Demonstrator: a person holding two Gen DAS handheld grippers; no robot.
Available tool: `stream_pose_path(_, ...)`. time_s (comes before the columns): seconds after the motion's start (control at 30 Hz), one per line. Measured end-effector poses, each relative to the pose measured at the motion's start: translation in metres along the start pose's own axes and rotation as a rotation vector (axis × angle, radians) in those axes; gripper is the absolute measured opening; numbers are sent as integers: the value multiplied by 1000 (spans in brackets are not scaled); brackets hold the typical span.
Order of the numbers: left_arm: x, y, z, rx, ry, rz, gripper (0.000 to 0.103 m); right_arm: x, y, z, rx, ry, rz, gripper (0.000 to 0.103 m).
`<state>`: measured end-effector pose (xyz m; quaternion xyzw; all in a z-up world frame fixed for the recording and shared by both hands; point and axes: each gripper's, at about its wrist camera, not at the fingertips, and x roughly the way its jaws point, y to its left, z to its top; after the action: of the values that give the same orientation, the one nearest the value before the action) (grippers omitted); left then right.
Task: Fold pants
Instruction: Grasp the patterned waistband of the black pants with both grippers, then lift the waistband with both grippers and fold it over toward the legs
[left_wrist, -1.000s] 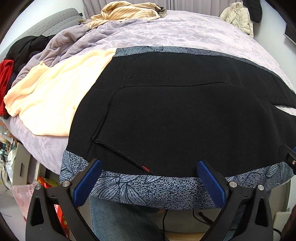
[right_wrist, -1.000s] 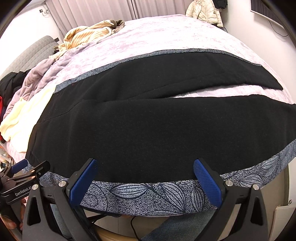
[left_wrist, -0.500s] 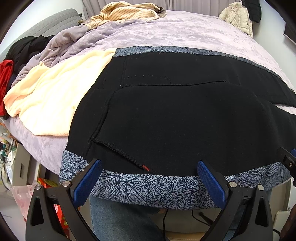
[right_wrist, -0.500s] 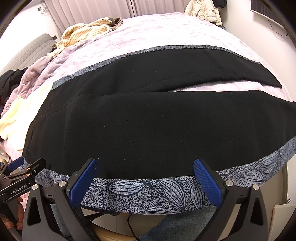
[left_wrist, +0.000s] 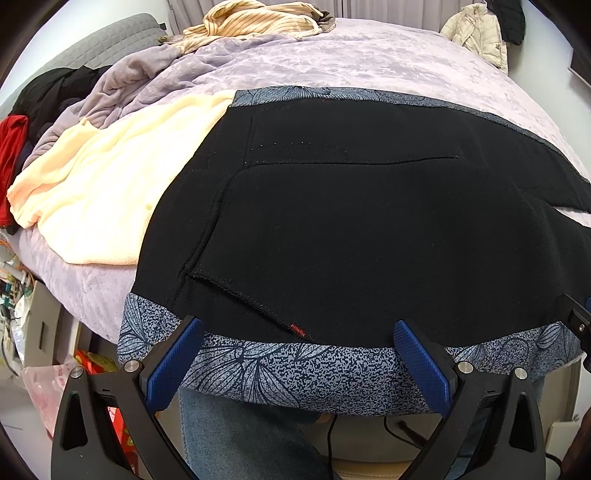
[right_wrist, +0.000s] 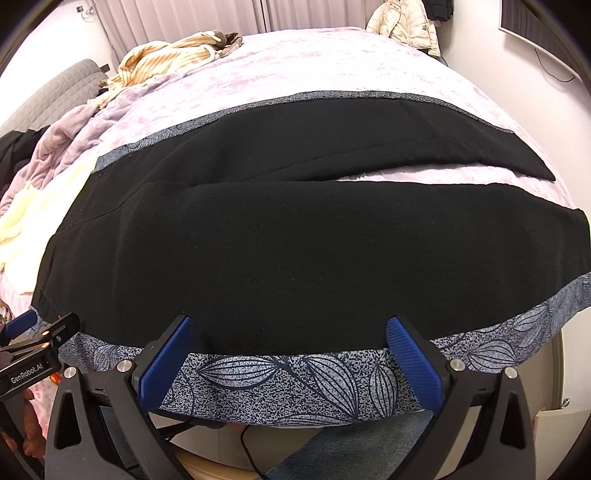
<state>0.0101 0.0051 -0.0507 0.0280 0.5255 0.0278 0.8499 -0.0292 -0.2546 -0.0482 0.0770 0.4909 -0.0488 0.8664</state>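
- Pants (left_wrist: 351, 236) lie spread flat on the bed (left_wrist: 369, 62), inside out by the look of the exposed pocket bag and seams; no fold looks made yet, so the whole task is judged still ahead.
- Legs run off toward the right side of the bed and are parted, with a wedge of lilac bedcover (right_wrist: 443, 175) showing between them; the waist end sits to the left, next to a cream blanket (left_wrist: 103, 192).
- Likely first step: bring one leg over the other, then fold along the length. That is a guess from the layout only.
- Cloth is black, matte and soft-looking, lying smooth with few wrinkles; a blue-grey leaf-print band runs along the near edge, draped over the bed's side, and another along the far edge. A small red tag (left_wrist: 297, 328) sits at the near seam.
- Left gripper (left_wrist: 295, 354) hovers at the near edge by the pocket area, jaws spread wide, holding nothing.
- Right gripper (right_wrist: 291, 350) hovers at the near edge over the closer leg, jaws likewise spread and empty.
- Neither pair of blue pads (right_wrist: 164, 363) can be seen pinching fabric; whether the tips brush the print band cannot be told.
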Motion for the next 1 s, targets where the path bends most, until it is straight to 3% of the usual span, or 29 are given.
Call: stream_pose_path(1.0,0,22,-9,-44,-15,-17,103,0,4,-1,14,6,11,103)
